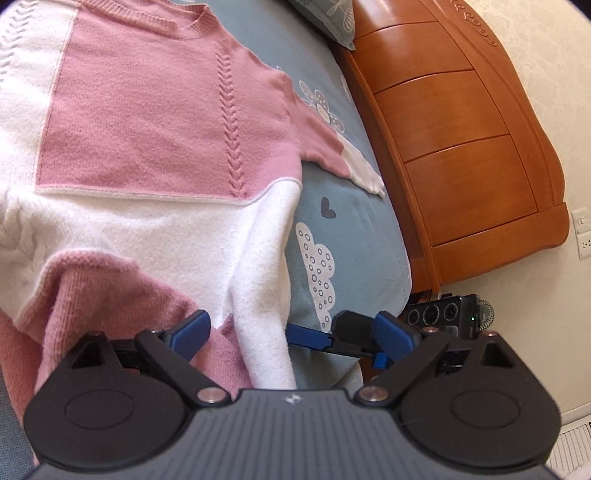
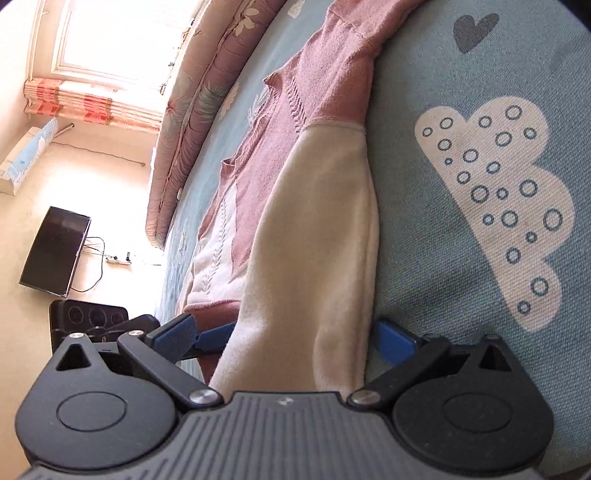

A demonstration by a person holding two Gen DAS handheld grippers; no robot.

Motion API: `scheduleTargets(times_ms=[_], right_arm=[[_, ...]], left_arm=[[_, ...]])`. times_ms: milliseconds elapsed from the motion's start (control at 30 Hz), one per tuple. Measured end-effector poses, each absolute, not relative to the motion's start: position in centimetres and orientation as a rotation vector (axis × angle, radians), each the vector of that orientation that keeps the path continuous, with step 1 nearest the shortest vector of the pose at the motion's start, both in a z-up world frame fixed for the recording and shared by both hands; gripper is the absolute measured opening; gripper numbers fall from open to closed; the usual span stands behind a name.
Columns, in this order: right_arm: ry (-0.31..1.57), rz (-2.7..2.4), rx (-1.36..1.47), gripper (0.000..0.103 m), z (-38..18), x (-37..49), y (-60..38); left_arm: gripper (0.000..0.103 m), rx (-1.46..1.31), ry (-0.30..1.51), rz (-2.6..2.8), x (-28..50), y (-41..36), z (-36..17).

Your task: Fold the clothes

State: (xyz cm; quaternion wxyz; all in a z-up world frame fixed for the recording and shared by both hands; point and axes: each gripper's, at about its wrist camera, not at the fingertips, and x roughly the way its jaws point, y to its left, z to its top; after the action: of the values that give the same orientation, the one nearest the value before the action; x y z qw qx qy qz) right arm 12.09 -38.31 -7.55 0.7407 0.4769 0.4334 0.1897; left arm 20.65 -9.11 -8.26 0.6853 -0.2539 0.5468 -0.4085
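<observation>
Garment: a pink and white knitted sweater (image 1: 147, 122) lies spread flat, front up, on the bed (image 1: 351, 229), its neckline toward 12 o'clock in the left wrist view.
Far sleeve: one sleeve (image 1: 325, 147) reaches out toward 3 o'clock, pink with a white cuff near the bed's edge.
Near sleeve: the white sleeve (image 2: 314, 240) runs down toward 6 o'clock and passes between the fingers of both tools.
Left hand-held gripper (image 1: 295, 334): spread wide; the white sleeve sits in the gap but the blue pads are well clear of it, so nothing is grasped.
Right hand-held gripper (image 2: 291, 334): also released, its pads standing on either side of the same sleeve; whether they touch the knit I cannot tell.
Handling: the knit looks soft, thick and limp, fairly light; it should drape and stretch rather than hold a line, and it is likely to cling and drag on the cotton bed sheet.
Where to take hold: judged best at the sleeve's cuff end and near the shoulder seam, pinching both layers so the sleeve carries across the body without twisting.
Containers: none in view; a wooden headboard (image 1: 461, 147) stands at 2 o'clock and a pillow (image 1: 325, 18) at 12 o'clock, holding nothing.
Step in hand: likely the first sleeve fold, not yet begun.
</observation>
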Motion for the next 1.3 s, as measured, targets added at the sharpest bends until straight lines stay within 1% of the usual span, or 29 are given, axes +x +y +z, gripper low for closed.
scheduleTargets(times_ms=[133, 300, 533, 600, 667, 700, 733, 767, 833, 1300], right_arm=[[0.948, 0.421, 1.065, 0.103, -7.7, 12.3, -38.3], [0.977, 0.472, 0.978, 0.103, -7.3, 11.5, -36.9], [0.911, 0.527, 1.170, 0.103, -8.8, 14.2, -38.7], [0.905, 0.555, 1.126, 0.096, -8.9, 13.4, -38.9], [0.915, 0.531, 1.071, 0.070, -9.2, 12.3, -39.1], [0.904, 0.521, 1.076, 0.065, -9.6, 11.9, -39.4], [0.900, 0.507, 1.087, 0.055, -10.0, 11.7, -39.7], [0.908, 0.487, 1.093, 0.037, -10.5, 11.8, -40.0], [0.915, 0.476, 1.102, 0.009, -11.2, 11.8, -40.4], [0.917, 0.441, 1.047, 0.010, -11.1, 10.9, -39.8]], left_arm=[[0.095, -0.585, 1.175, -0.874, 20.2, -7.3, -8.1], [0.095, -0.643, 1.180, -0.792, 20.2, -4.8, -9.7], [0.095, -0.714, 1.163, -0.778, 19.8, -3.6, -10.4], [0.095, -0.729, 1.158, -0.775, 19.6, -3.5, -10.6], [0.095, -0.752, 1.153, -0.772, 19.6, -3.4, -10.9], [0.095, -0.761, 1.151, -0.770, 19.6, -3.3, -11.1], [0.095, -0.766, 1.151, -0.767, 19.6, -3.2, -11.1], [0.095, -0.768, 1.150, -0.765, 19.6, -3.3, -11.1], [0.095, -0.758, 1.150, -0.762, 19.7, -3.4, -11.0], [0.095, -0.733, 1.150, -0.747, 19.4, -3.5, -10.8]])
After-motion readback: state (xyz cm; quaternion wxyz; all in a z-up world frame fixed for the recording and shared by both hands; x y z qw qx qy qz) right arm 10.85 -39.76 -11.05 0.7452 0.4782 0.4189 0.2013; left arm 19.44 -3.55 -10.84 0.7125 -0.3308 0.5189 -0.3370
